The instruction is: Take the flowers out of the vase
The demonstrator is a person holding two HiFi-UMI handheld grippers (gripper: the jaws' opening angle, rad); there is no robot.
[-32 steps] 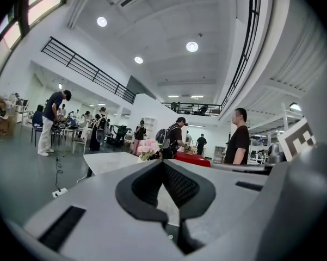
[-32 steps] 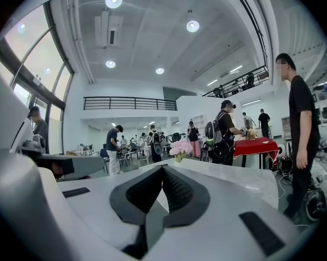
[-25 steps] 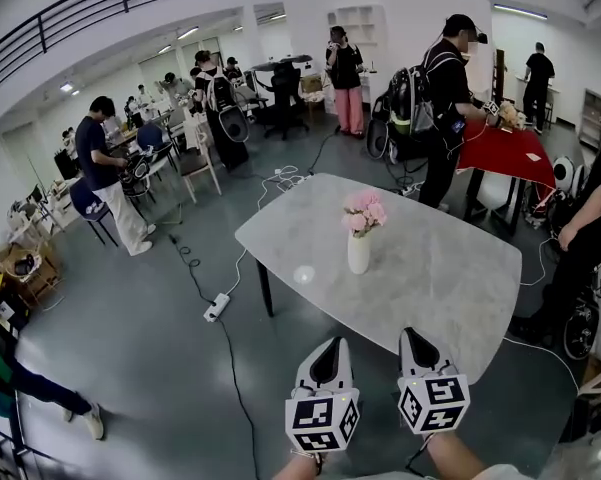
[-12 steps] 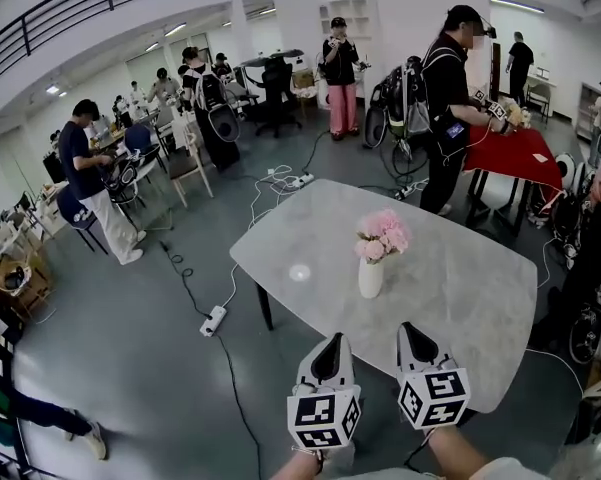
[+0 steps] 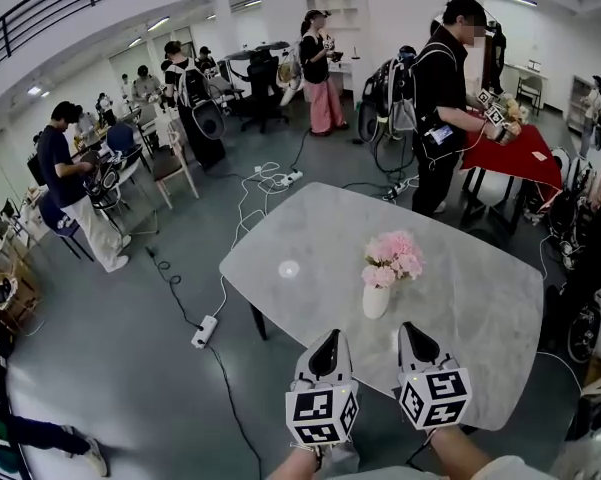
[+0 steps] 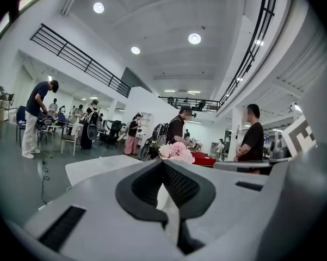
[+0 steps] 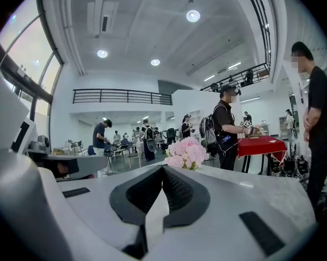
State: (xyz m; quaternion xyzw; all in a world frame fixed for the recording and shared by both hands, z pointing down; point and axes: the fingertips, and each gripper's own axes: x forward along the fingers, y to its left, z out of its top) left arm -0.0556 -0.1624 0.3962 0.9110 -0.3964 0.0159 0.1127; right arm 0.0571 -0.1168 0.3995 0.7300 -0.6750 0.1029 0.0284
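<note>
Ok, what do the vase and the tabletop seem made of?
Small white vase: likely glazed ceramic, smooth and opaque; could be plastic. Pale grey rounded tabletop: polished stone or a stone-look slab, with faint mottling and a soft sheen.

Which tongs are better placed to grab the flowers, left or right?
Right, narrowly. The right tongs sit slightly nearer the pink flowers in the white vase than the left tongs. Both are shut, short of the flowers, and must open first.
</note>
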